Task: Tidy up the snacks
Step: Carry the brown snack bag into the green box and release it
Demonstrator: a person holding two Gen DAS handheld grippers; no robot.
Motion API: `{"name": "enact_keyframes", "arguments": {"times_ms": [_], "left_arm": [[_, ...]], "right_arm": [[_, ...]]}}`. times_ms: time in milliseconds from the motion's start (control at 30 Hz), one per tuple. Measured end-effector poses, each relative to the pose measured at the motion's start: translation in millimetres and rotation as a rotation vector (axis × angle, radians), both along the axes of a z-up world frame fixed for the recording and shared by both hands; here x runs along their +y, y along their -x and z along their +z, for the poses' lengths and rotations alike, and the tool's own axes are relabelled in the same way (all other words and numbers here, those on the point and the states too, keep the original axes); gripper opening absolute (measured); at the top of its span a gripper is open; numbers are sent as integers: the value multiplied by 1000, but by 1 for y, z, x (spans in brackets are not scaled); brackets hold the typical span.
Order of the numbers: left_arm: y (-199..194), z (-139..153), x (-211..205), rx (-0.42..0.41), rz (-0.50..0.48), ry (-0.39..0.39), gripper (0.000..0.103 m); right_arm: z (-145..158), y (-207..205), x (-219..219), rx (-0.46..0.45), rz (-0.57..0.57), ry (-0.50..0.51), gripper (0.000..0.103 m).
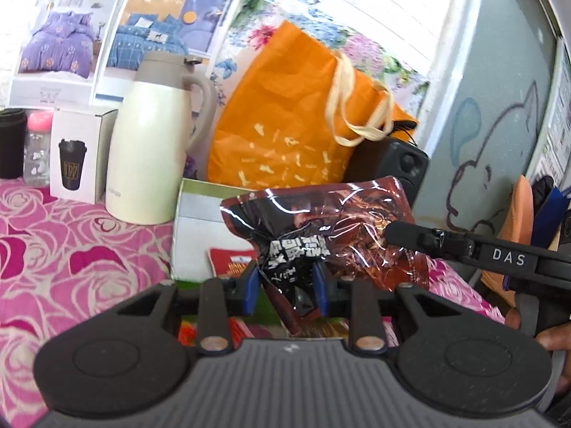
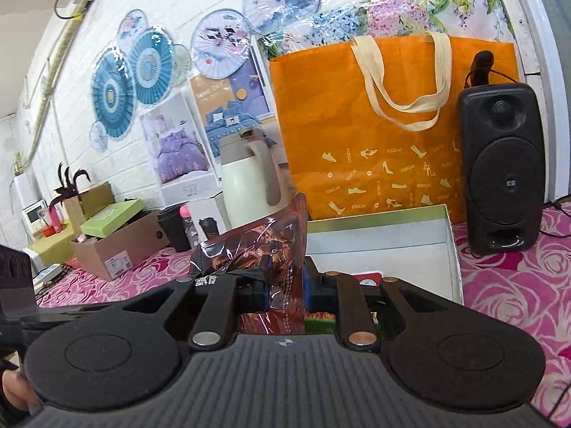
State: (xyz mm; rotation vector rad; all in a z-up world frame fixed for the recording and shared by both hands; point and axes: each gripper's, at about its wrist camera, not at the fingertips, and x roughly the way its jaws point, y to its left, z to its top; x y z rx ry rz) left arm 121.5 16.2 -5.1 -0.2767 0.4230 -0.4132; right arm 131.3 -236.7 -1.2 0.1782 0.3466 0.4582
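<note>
Snack bag (image 1: 321,239), brown and shiny, is held up in the air between my two grippers, over the open white box (image 2: 385,246). My left gripper (image 1: 285,281) has its blue pads pinched tight on the bag's dark bottom corner. My right gripper (image 2: 285,287) is squeezed on the other end of the same bag. In the left view the bag's long side runs across, from the pinched corner out to the right, and its crinkly top edge points up and away from me. The words on the bag are too bent and shiny to read. My own gripper hides the bottom of the bag and most of what is inside the box; I can only see bits of red and green packets down there. In the left view the black finger marked DAS, part of my right gripper, pokes in from the right and covers some of the bag.

The box sits on the pink rose cloth (image 1: 71,249). Just behind it stands a cream jug (image 1: 153,142) and a big orange bag (image 2: 374,135). A black speaker (image 2: 503,167) stands near the box's far right corner. Paper fans (image 2: 142,67) hang on the wall.
</note>
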Motion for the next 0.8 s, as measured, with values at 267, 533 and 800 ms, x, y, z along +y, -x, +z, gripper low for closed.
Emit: {"name": "enact_keyframes", "arguments": {"times_ms": [267,533,800], "left_arm": [[-38,8,2,-51,50,-70,27],[-72,-12,-8,-51,52,-116,22],[-85,-30,-9,-26,55,-72,21]], "right_arm": [[3,-25,17,-44,-51,37,29],[-16,-53,12,-30,-109,17,28],[-32,-68,6,7,-117,-12,29]]}}
